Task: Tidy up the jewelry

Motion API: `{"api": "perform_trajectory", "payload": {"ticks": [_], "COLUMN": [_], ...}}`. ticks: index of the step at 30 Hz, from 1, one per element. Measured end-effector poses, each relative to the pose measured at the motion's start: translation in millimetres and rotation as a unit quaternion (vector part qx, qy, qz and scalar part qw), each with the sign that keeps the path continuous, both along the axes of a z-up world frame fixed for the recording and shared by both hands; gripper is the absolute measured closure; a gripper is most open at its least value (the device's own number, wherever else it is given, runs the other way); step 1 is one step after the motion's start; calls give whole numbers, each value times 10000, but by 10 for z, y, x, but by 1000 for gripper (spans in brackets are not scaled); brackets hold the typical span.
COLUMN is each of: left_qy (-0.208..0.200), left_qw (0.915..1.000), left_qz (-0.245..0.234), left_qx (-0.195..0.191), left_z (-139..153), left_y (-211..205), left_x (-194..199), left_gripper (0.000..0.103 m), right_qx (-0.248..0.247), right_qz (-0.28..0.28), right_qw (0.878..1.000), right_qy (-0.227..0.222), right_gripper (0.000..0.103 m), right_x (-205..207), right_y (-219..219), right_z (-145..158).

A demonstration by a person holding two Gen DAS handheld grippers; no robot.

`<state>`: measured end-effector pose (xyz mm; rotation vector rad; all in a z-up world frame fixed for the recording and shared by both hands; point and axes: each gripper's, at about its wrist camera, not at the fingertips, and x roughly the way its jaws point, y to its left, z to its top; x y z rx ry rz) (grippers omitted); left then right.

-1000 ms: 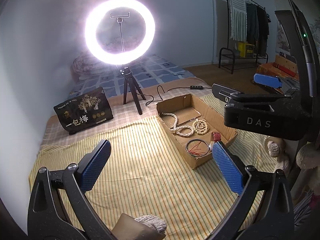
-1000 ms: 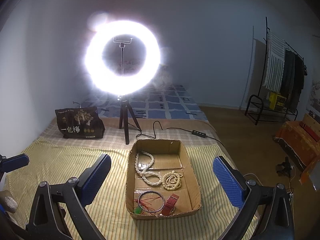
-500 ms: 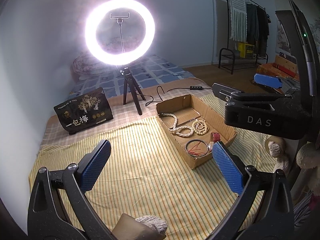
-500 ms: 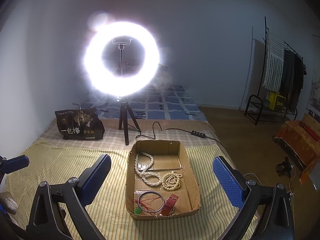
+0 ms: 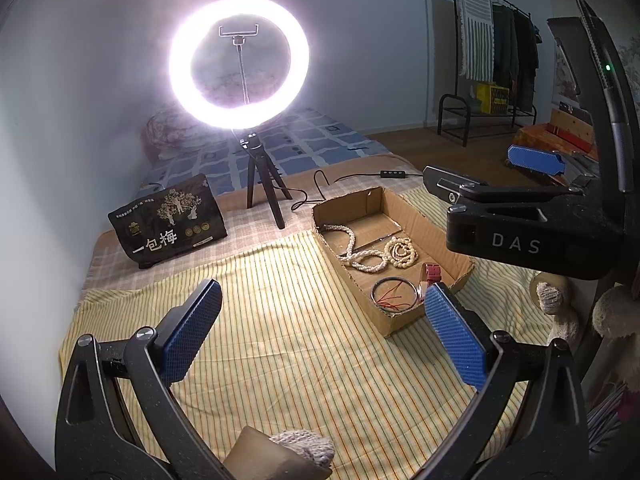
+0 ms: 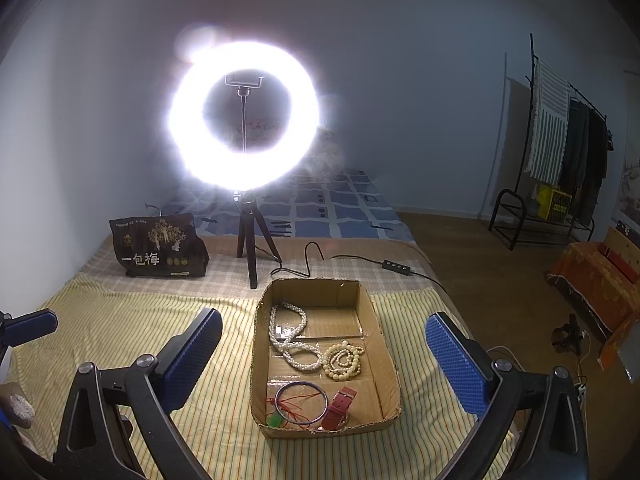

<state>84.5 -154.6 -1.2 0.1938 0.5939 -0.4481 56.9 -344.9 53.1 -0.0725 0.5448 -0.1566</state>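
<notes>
We hold both grippers, left (image 5: 322, 334) and right (image 6: 324, 354), released above a cardboard box (image 6: 390, 368) containing pearl necklaces (image 6: 290, 340).

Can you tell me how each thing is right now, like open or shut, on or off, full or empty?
Left gripper: open, holding nothing.
Right gripper: open, holding nothing.
Cardboard box: open-topped, jewelry inside.
Ring light: switched on.
White bead necklace: loosely coiled.
Red watch strap: lying unfastened.
Black snack bag: upright.
</notes>
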Motion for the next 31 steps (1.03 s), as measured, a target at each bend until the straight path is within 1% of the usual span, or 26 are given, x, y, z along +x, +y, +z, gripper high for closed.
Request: {"api": "perform_trajectory", "payload": {"ticks": [16, 24, 28, 31], "left_qy": [21, -12, -122, -123], "left_qw": [10000, 9999, 9997, 9997], "left_qz": [42, 110, 193, 206], "left_qx": [14, 24, 25, 32], "left_z": [-11, -3, 15, 21], "left_y": [8, 34, 57, 53], "left_x": [-5, 3, 0, 4], "left_gripper": [0, 0, 0, 0], "right_qx": [-19, -16, -18, -22], "right_qz": [5, -6, -12, -26], "right_qw": [10000, 10000, 10000, 10000], "right_qy": [47, 81, 87, 88], "right_gripper": [0, 0, 0, 0], "right_x": [-3, 9, 12, 12], "right_y": [-27, -43, -49, -59], "right_z": [-43, -58, -61, -64]}}
